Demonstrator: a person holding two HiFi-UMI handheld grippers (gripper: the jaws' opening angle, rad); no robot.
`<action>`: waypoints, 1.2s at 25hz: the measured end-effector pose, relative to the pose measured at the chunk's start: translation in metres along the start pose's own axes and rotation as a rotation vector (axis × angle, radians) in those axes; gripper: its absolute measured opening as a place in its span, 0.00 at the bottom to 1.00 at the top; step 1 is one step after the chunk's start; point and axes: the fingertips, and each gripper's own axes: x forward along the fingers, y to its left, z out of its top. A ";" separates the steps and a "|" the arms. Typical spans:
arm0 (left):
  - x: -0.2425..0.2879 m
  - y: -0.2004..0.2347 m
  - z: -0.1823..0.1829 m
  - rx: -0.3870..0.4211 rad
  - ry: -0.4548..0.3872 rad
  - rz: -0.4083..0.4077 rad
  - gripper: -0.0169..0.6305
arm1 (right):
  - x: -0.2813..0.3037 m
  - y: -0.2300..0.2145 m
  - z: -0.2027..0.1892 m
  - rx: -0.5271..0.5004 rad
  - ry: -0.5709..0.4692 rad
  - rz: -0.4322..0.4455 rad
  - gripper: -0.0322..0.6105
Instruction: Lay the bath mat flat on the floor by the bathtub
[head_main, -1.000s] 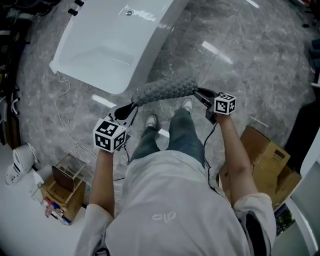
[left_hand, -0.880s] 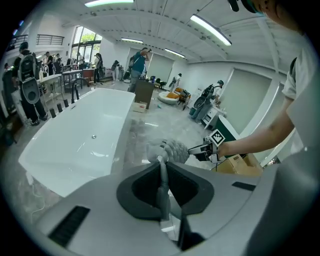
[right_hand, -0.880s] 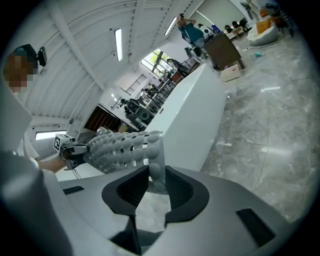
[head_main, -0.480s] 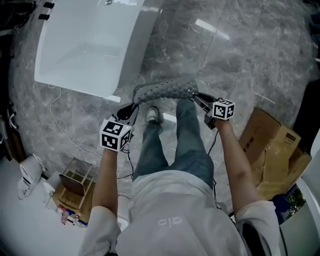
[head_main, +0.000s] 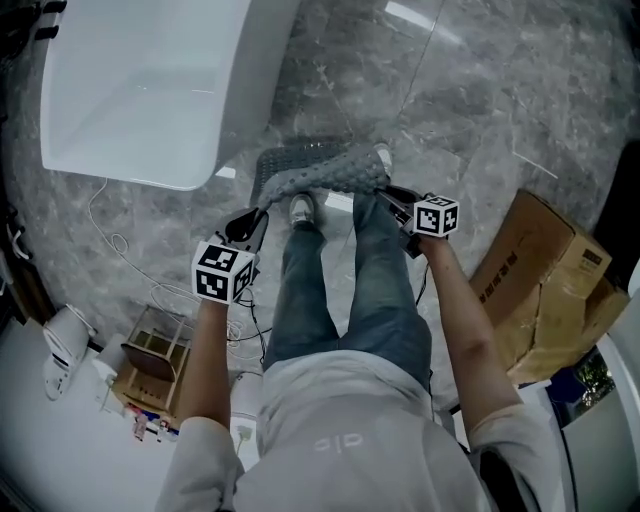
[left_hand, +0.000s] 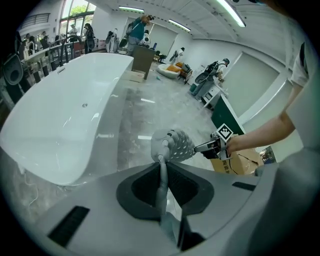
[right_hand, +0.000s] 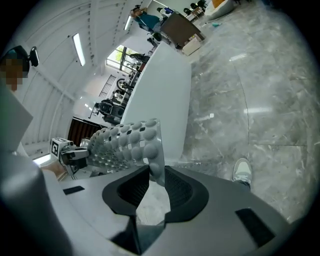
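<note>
left gripper (head_main: 262, 214): jaws nearly closed, pinching one edge of the mat (head_main: 322, 172). right gripper (head_main: 392, 193): same narrow pinch on the opposite edge. the mat hangs bunched between them, just off the end of the tub (head_main: 140, 90), its far part sagging low toward the floor (head_main: 480, 90); contact there cannot be confirmed.

risks: the sagging part may fold under and crease if the held edge comes down first. a shoe (head_main: 301, 210) sits right below the mat, so it could land on the foot. both grips are shallow; a tug could slip an edge free.
</note>
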 end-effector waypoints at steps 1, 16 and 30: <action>0.005 0.004 -0.001 0.007 0.008 0.006 0.10 | 0.003 -0.005 0.000 0.000 -0.004 -0.008 0.24; 0.130 0.080 0.066 0.087 0.018 0.217 0.11 | 0.052 -0.096 0.082 -0.042 -0.112 -0.058 0.23; 0.237 0.144 0.143 0.138 -0.044 0.416 0.12 | 0.090 -0.164 0.181 -0.069 -0.236 -0.046 0.19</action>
